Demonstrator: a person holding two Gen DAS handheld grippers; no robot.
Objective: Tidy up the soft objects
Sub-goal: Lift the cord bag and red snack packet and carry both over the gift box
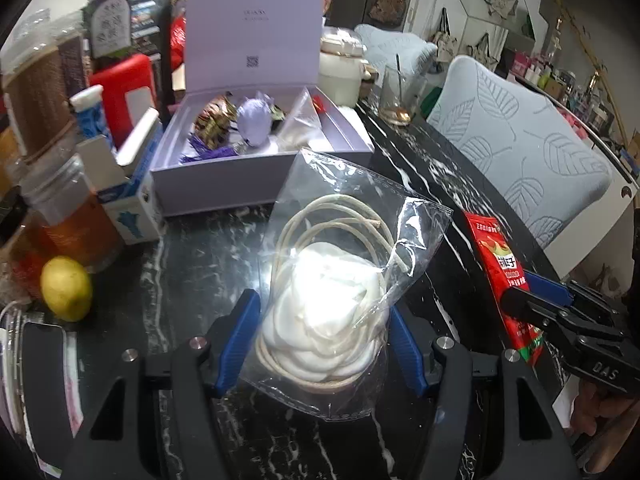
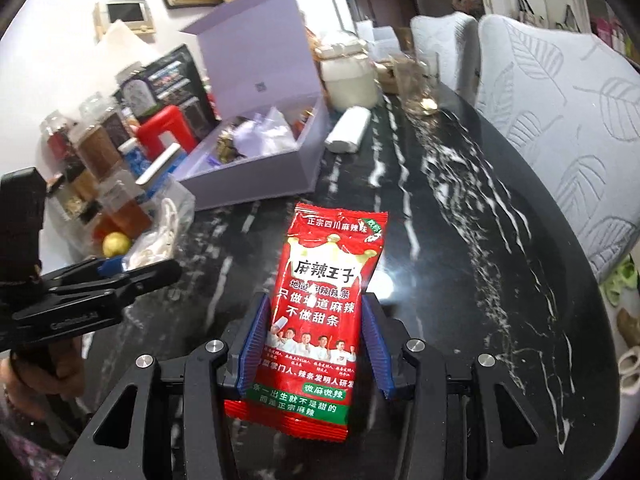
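Note:
My left gripper (image 1: 322, 314) is shut on a clear plastic bag (image 1: 340, 280) with white cloth and a coil of cord inside, held above the black marble table (image 1: 192, 264). My right gripper (image 2: 314, 328) is shut on a red snack packet (image 2: 324, 304), also above the table; the packet also shows at the right of the left wrist view (image 1: 504, 276). An open lilac box (image 1: 260, 136) stands just beyond the bag, its lid upright, with a lilac soft toy (image 1: 254, 124), a brown patterned item and a clear bag inside. The box also shows in the right wrist view (image 2: 256, 148).
Jars, bottles, a red object (image 1: 128, 88) and a blue-white carton (image 1: 132, 196) crowd the table's left side. A lemon (image 1: 66, 288) lies at front left. A white jar (image 1: 340, 68) and a glass (image 1: 400, 92) stand behind the box. A white roll (image 2: 348, 128) lies beside the box. Pale blue chairs (image 1: 520, 148) stand at right.

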